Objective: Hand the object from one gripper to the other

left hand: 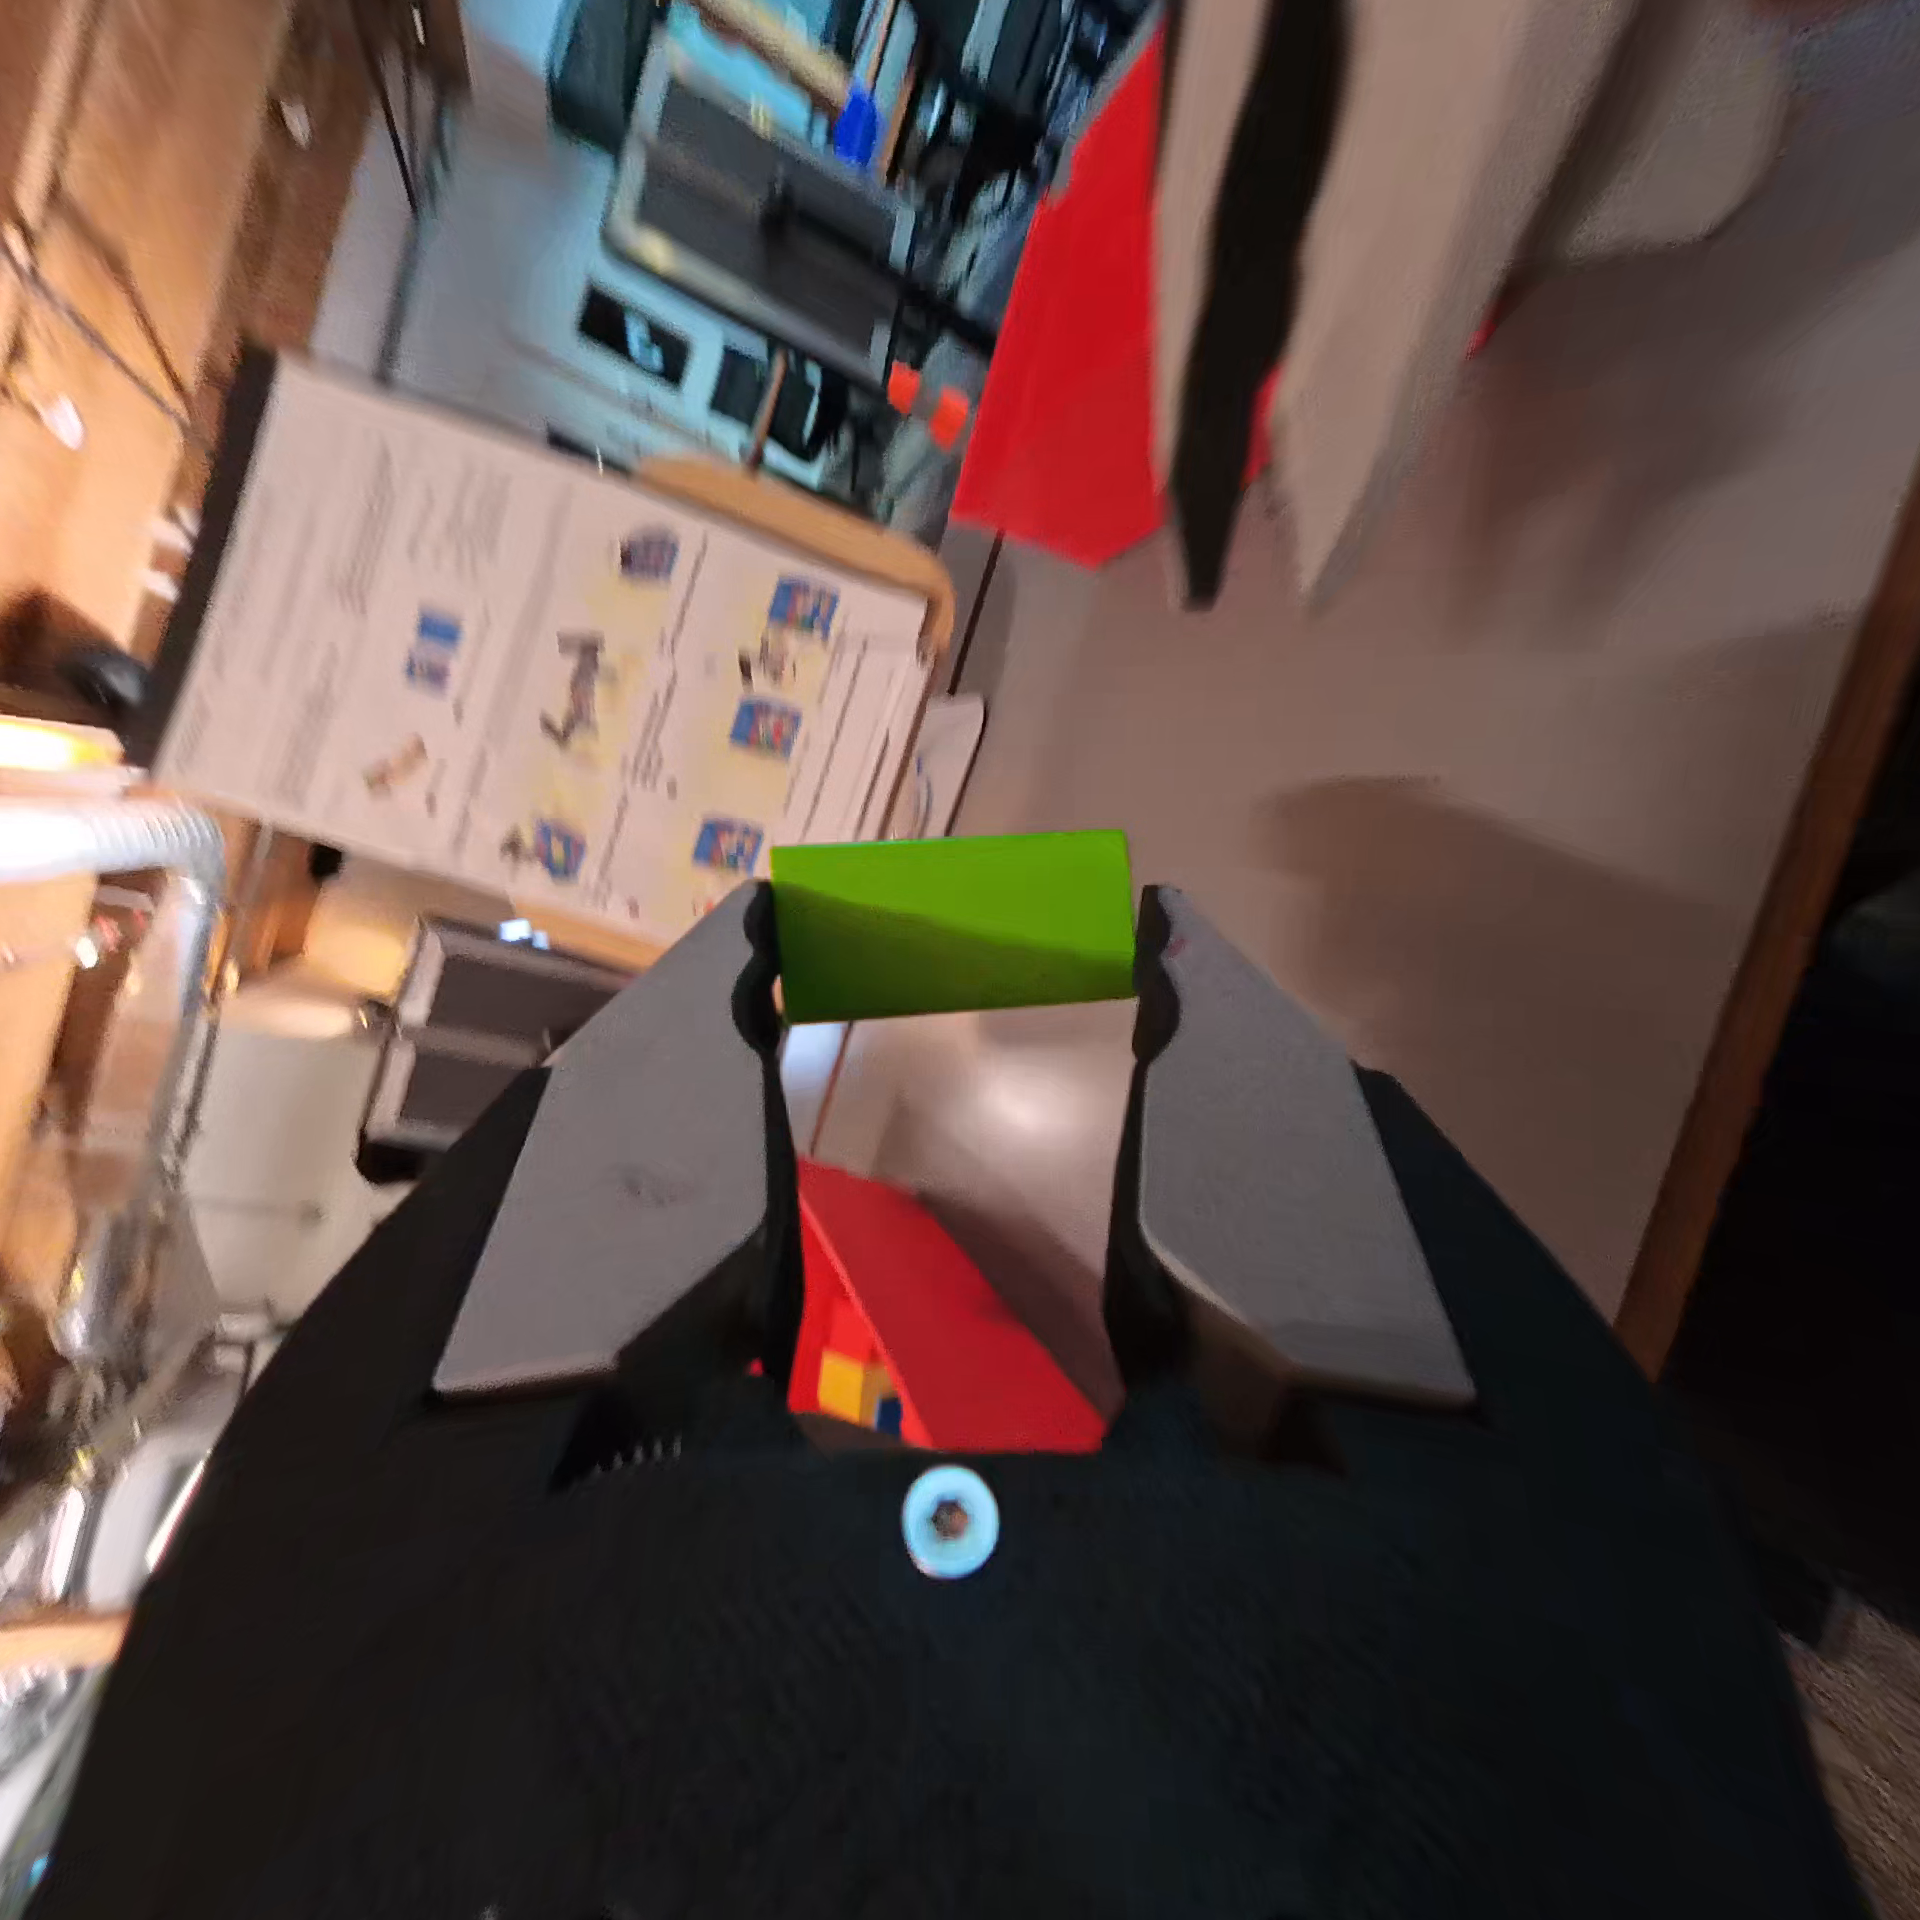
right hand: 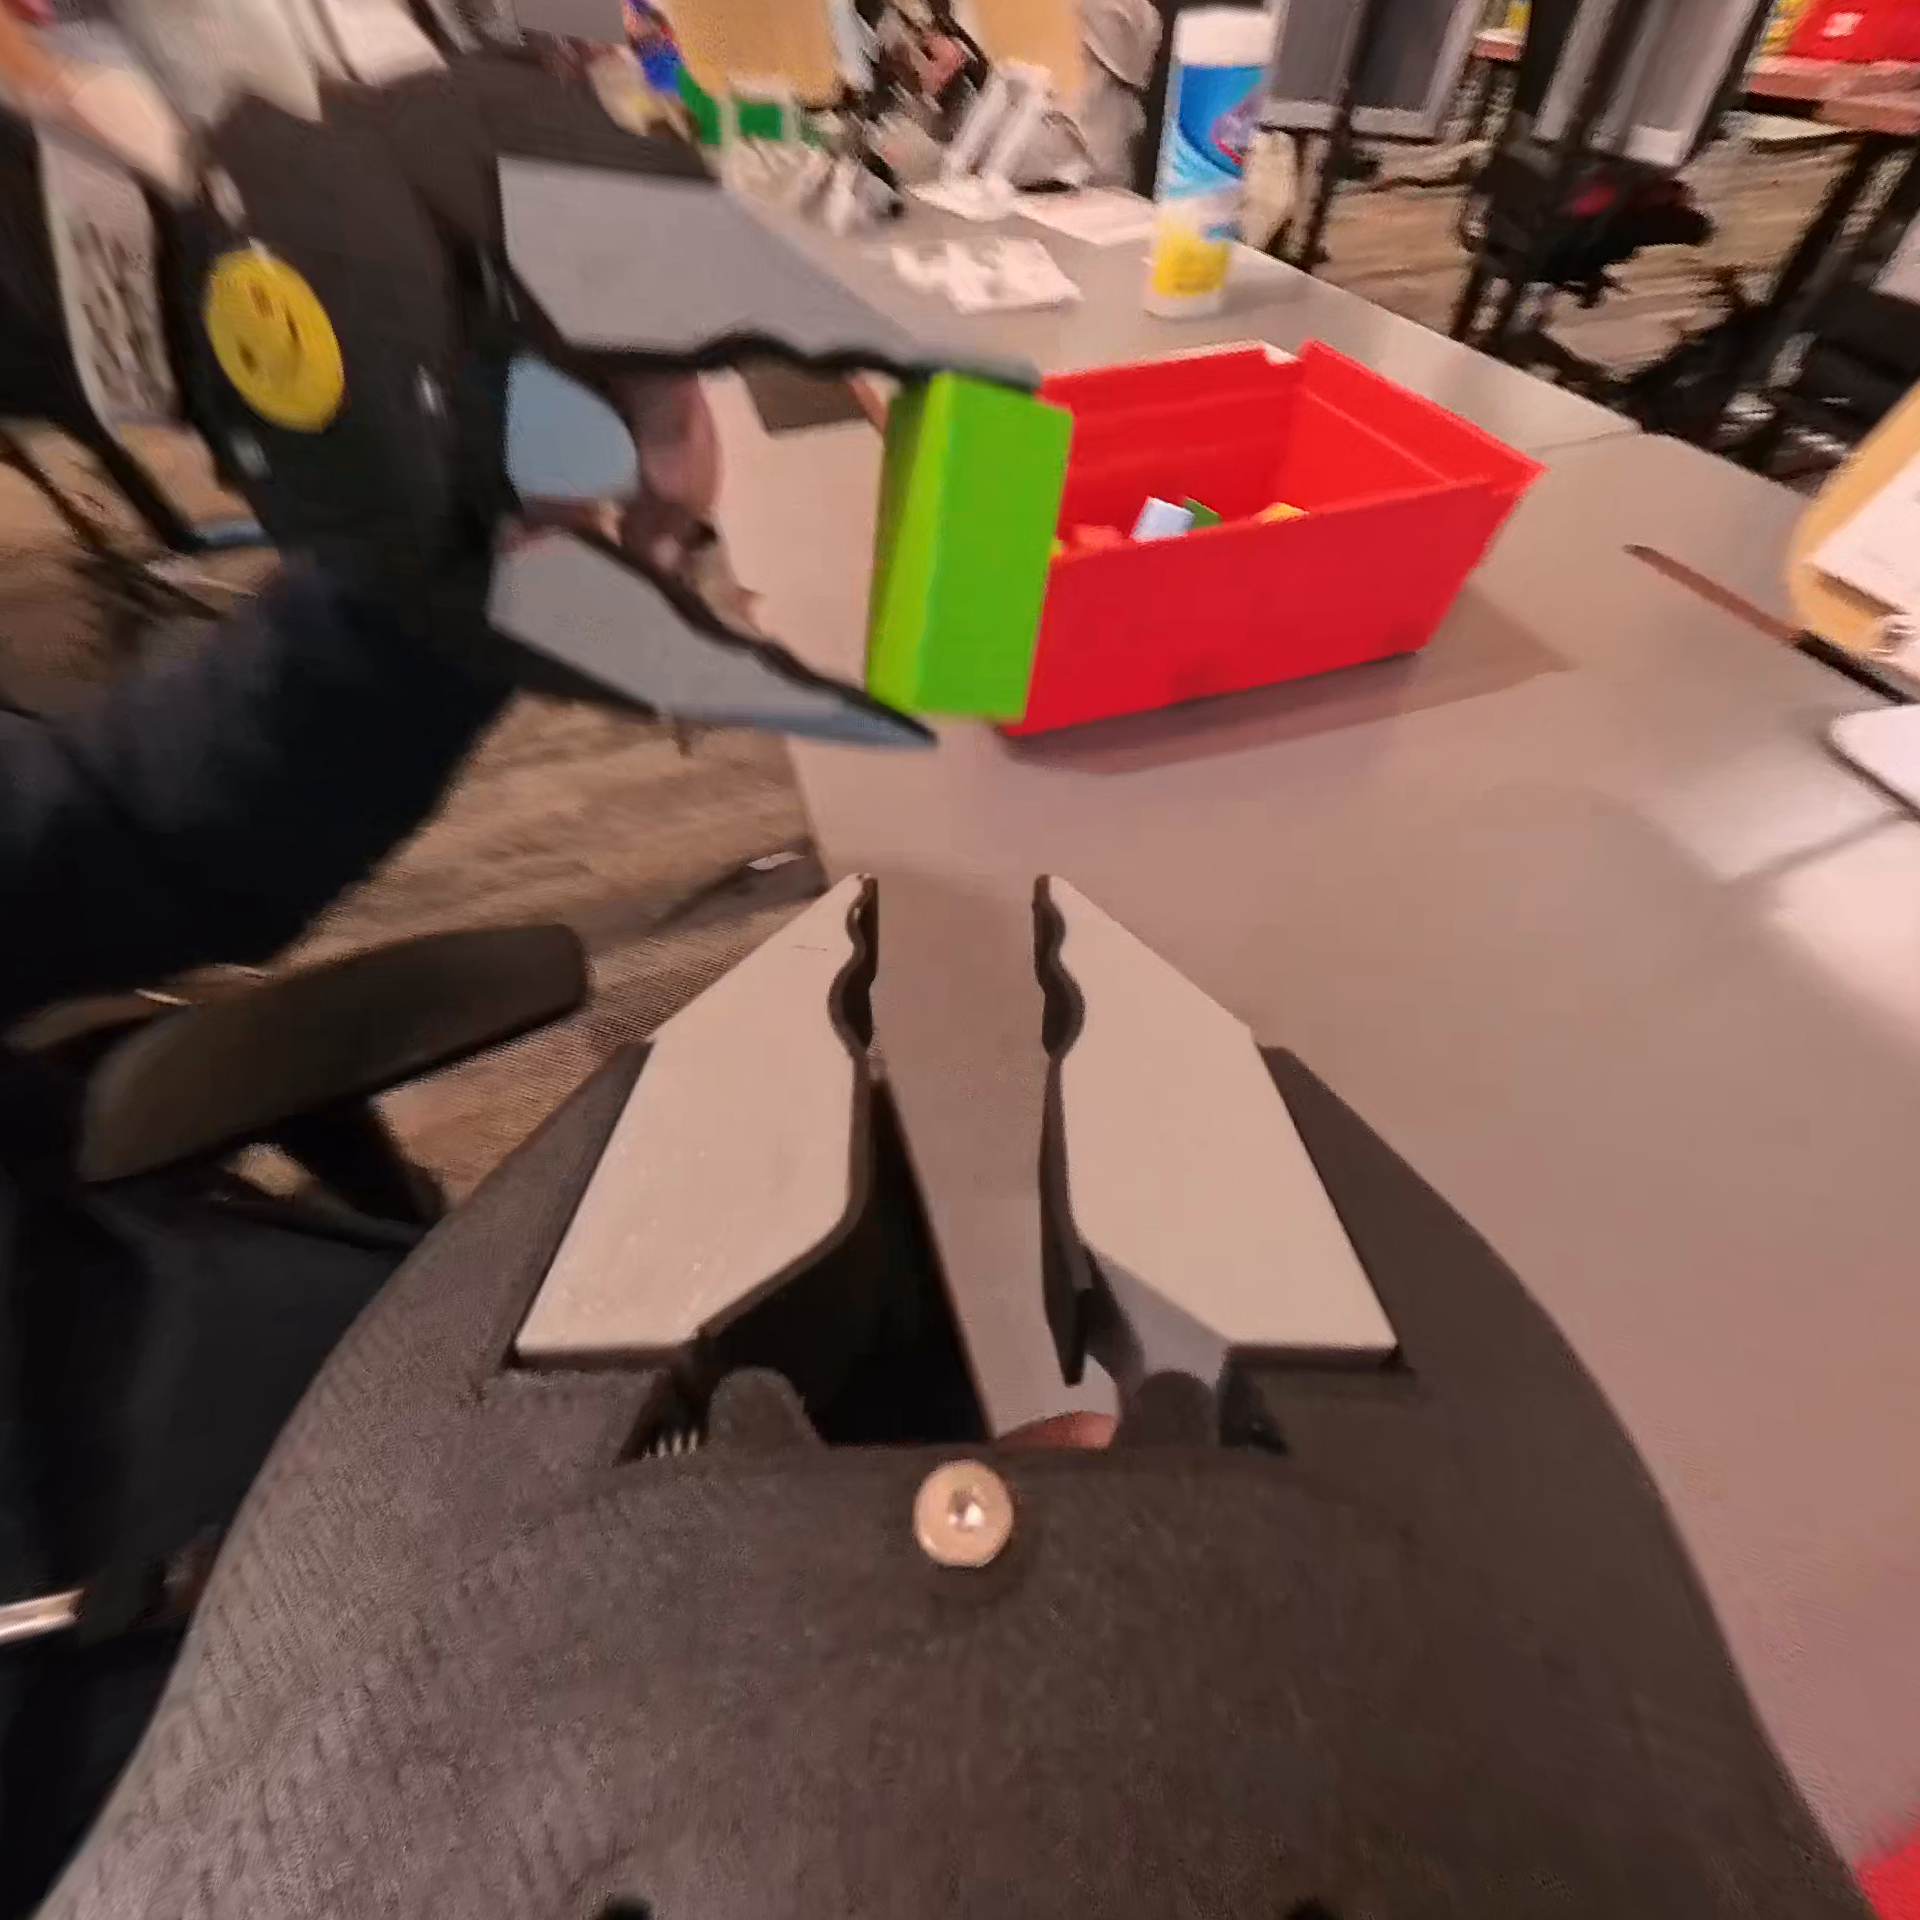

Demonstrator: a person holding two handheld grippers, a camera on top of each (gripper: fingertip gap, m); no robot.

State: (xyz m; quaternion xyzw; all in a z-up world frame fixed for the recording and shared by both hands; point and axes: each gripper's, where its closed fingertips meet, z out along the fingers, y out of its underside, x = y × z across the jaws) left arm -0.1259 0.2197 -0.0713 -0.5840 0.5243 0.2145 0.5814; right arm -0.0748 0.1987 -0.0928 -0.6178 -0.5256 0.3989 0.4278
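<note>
A: Which step is this?

B: Before the handover, I'd say. The left gripper (right hand: 951, 551) grasps the green block (right hand: 966, 551) by its 2 ends, in the air in front of the red bin (right hand: 1299, 582). The right gripper (right hand: 954, 914) is released, its fingers apart with nothing between them, low over the grey table (right hand: 1455, 935).

A: And next?

B: Probably the right gripper must rise, line up across the block's free faces and clench before the left lets go.

A: Any writing?

B: The wipes canister (right hand: 1205, 156) carries a label, too blurred to read.
</note>
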